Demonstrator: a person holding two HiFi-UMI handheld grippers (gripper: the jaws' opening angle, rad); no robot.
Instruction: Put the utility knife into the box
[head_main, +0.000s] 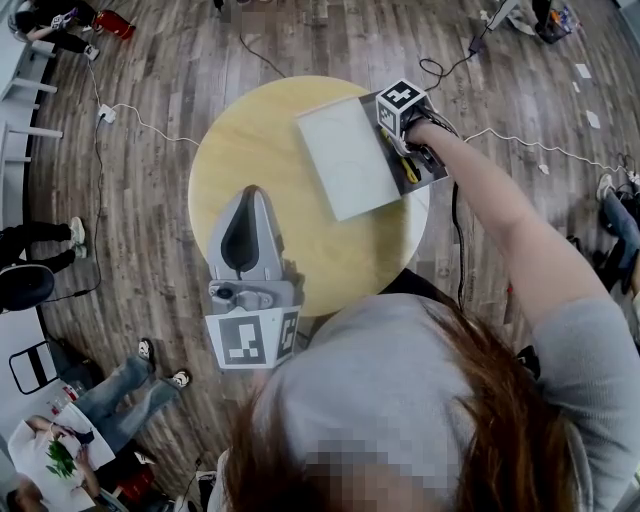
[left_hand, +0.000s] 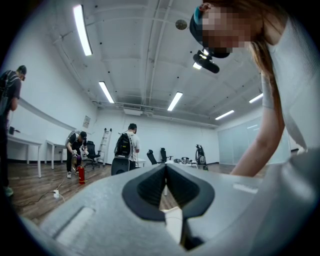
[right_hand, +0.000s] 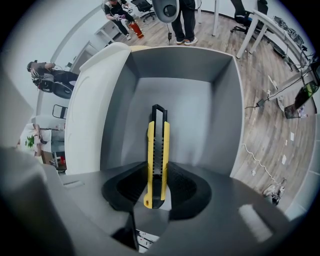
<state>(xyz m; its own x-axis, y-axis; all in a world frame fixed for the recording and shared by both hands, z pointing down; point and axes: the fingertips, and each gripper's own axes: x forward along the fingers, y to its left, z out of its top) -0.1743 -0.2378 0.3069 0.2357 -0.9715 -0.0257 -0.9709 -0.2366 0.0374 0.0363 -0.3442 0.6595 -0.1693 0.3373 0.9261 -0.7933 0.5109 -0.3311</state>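
Wooden plank floor (head_main: 150, 60): fills the surroundings in the head view, with white and black cables trailing across it.

Desk (head_main: 250, 150): round, pale yellow top, standing on the floor directly below me.

Box (right_hand: 200, 100): grey, open, set on the far right part of the desk. Its white lid (head_main: 348, 155) lies just beside it on the left. In the right gripper view I look straight into its bare grey interior, and the lid (right_hand: 92, 105) runs along its left wall.

Left hand-held gripper (head_main: 248, 195): held over the near part of the desk, well apart from the box, with its marker cube nearest me. In the left gripper view, the left hand-held gripper (left_hand: 166, 167) has its jaws brought together at the tips with nothing between them. It faces the open room, not the desk.

Right hand-held gripper (head_main: 415, 150): reached out over the box at the end of the extended right arm. In the right gripper view, the right hand-held gripper (right_hand: 157, 182) has its jaws clamped on the rear of the utility knife.

Utility knife (right_hand: 157, 150): yellow and black, gripped by its rear end and pointing lengthwise into the box, its front end over the box interior. I cannot tell whether it touches the box bottom. In the head view only a yellow sliver of the utility knife (head_main: 408, 168) shows, below the marker cube.
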